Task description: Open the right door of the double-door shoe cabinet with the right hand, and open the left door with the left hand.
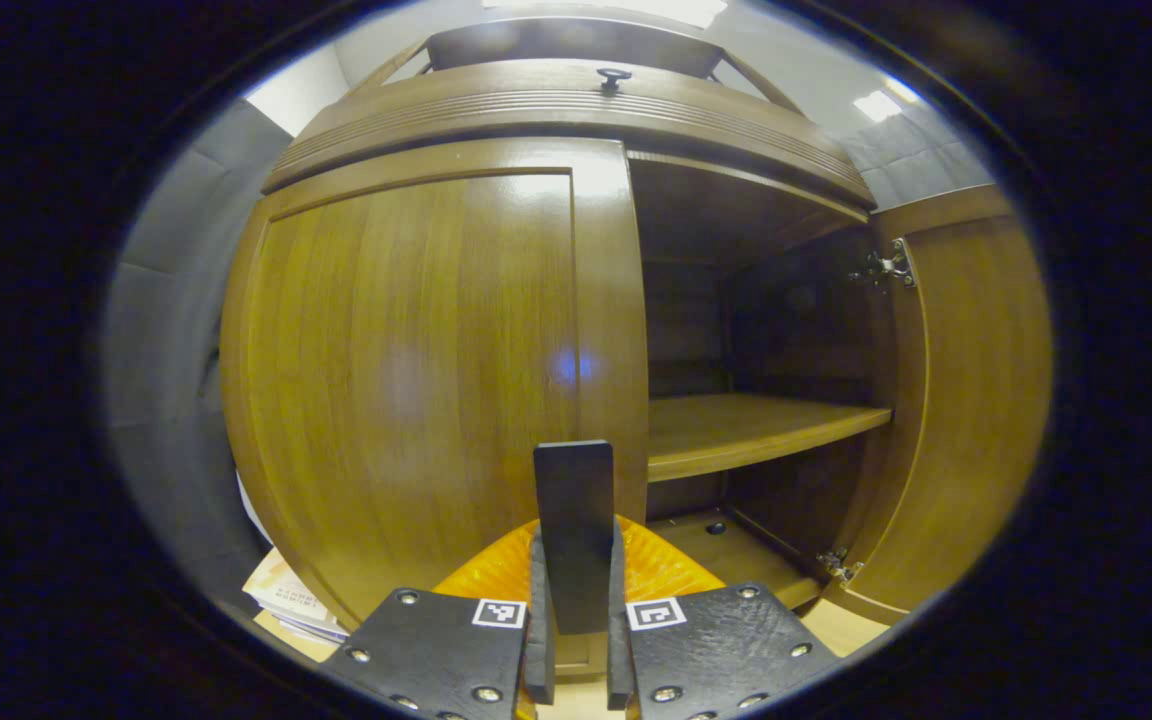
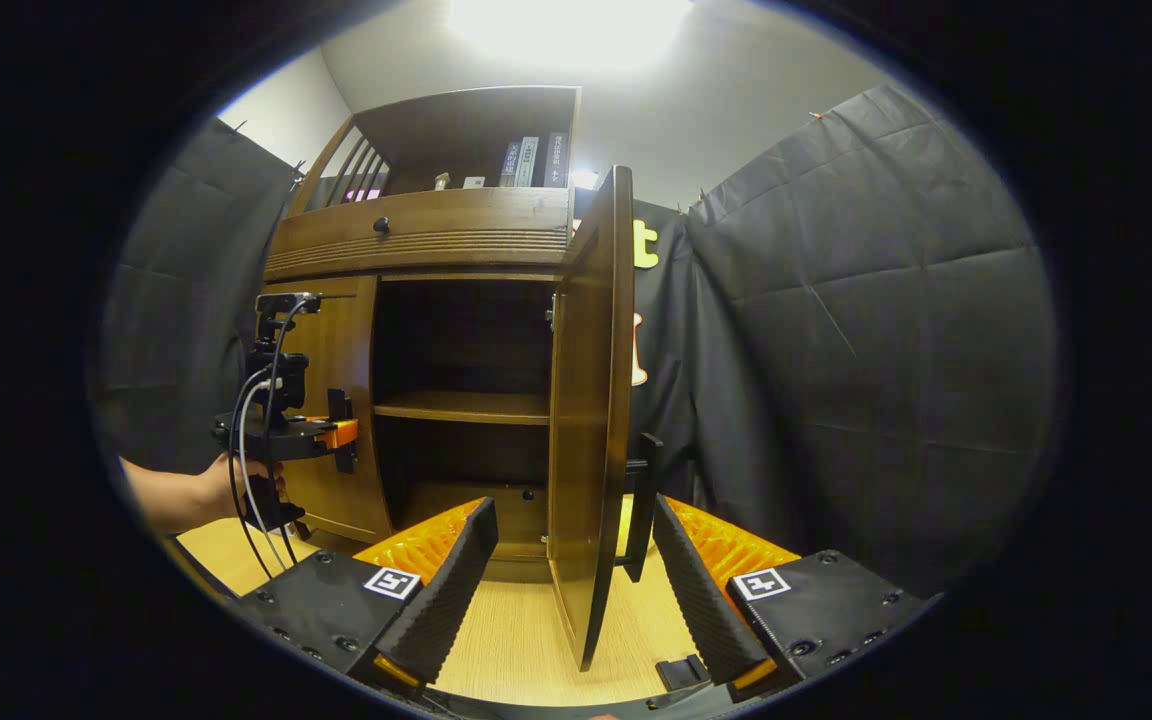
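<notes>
Left gripper view: left gripper (image 1: 576, 640), its two fingers clenched on the flat dark bar handle (image 1: 573, 520) of the closed brown wooden left door (image 1: 416, 370). Beside it the cabinet's right half stands open, exposing a wooden shelf (image 1: 746, 430); the right door (image 1: 966, 400) is swung outward on metal hinges (image 1: 888, 268).

Right gripper view: right gripper (image 2: 566, 590), fingers spread wide and released, flanking the lower edge of the open right door (image 2: 591, 420) without touching it. Its dark handle (image 2: 642, 505) projects from the far face. Farther left, a hand (image 2: 226, 490) holds the left gripper (image 2: 341, 435) against the left door (image 2: 331, 400). Books (image 2: 532, 160) stand on top.
</notes>
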Demonstrator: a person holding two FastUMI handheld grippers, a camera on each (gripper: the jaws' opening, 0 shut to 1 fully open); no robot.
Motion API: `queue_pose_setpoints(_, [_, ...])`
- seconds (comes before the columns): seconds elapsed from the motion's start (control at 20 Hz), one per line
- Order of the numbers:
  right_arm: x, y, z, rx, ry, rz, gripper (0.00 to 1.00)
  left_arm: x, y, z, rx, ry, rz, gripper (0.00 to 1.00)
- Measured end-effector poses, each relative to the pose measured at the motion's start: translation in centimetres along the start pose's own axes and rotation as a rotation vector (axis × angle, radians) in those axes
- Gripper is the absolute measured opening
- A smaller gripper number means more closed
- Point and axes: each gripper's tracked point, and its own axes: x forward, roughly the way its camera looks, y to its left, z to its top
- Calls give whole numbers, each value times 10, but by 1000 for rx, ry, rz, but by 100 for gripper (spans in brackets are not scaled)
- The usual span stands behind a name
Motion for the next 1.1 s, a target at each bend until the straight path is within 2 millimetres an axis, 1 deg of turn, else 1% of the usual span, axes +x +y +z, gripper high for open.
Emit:
queue_pose_setpoints(0.05, [0, 0, 0, -1, -2, 3, 97, 1, 0, -3, -10, 6, -3, 22])
queue_pose_setpoints(0.1, [-1, 0, 0, 0, -4, 6, 97, -2, 1, -4, -25, 6, -7, 22])
queue_pose_setpoints(0.2, [-3, 0, 1, 3, -9, 16, 97, -9, 0, -2, -32, 0, -11, 16])
queue_pose_setpoints(0.3, [-7, -1, 1, 2, -13, 24, 98, -17, 2, -2, -31, -8, -17, 17])
queue_pose_setpoints(0.35, [-7, -2, 0, 2, -13, 27, 98, -21, 2, -3, -35, -7, -19, 16])
queue_pose_setpoints(0.4, [-8, -2, 0, 4, -14, 33, 97, -25, 2, -3, -37, -7, -19, 19])
queue_pose_setpoints(0.5, [-10, -3, 0, 10, -18, 45, 97, -34, 4, -3, -37, -5, -11, 17])
queue_pose_setpoints(0.7, [-9, -1, -1, 24, -25, 86, 98, -60, 8, -4, -41, -7, 8, 17])
queue_pose_setpoints(0.75, [-10, 0, -2, 24, -26, 99, 97, -67, 9, -5, -40, -7, 9, 16])
queue_pose_setpoints(0.8, [-10, 0, -2, 22, -26, 112, 97, -74, 10, -6, -40, -7, 12, 19])
queue_pose_setpoints(1.1, [-14, 1, -4, 37, -37, 190, 98, -114, 26, -8, -37, 0, 77, 17])
